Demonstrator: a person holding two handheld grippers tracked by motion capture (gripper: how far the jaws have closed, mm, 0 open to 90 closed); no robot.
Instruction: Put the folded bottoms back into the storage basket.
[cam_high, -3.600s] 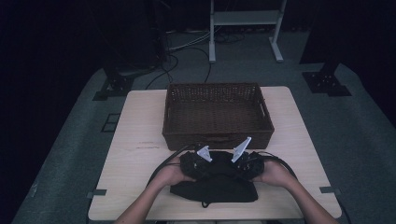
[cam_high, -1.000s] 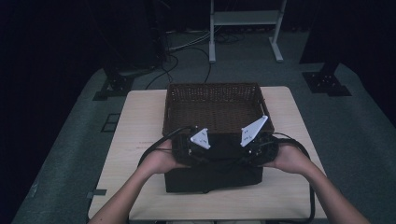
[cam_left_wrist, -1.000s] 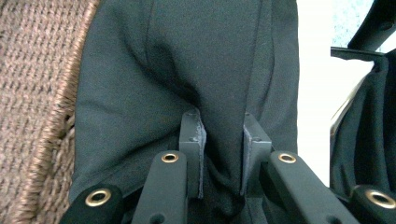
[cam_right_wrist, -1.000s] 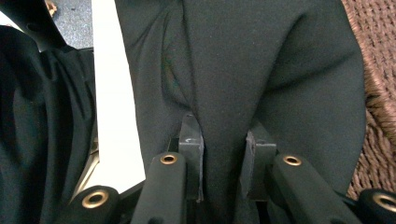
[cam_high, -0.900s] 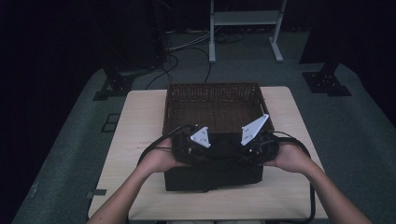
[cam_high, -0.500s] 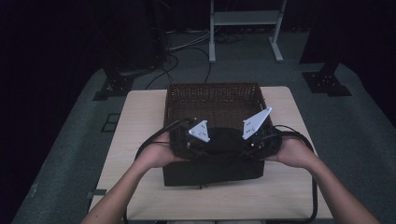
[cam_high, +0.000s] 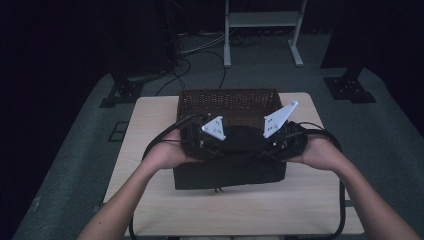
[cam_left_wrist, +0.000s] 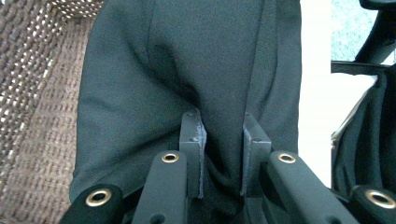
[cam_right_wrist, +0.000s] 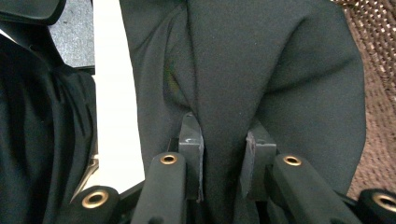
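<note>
Left gripper (cam_left_wrist: 223, 154) pinching a fold of black garment (cam_high: 235, 150); right gripper (cam_right_wrist: 223, 156) pinching another fold likewise. Garment stretched between the two, long axis running left to right across the table (cam_high: 150, 120), lower part hanging down to the tabletop. It hangs at the near rim of the wicker basket (cam_high: 227, 100).

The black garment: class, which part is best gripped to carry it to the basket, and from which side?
Grip the black garment along its folded top edge, one gripper near each end, coming from the person's side. It hangs limp below the left gripper and right gripper, so two spaced pinches keep it spread.
</note>
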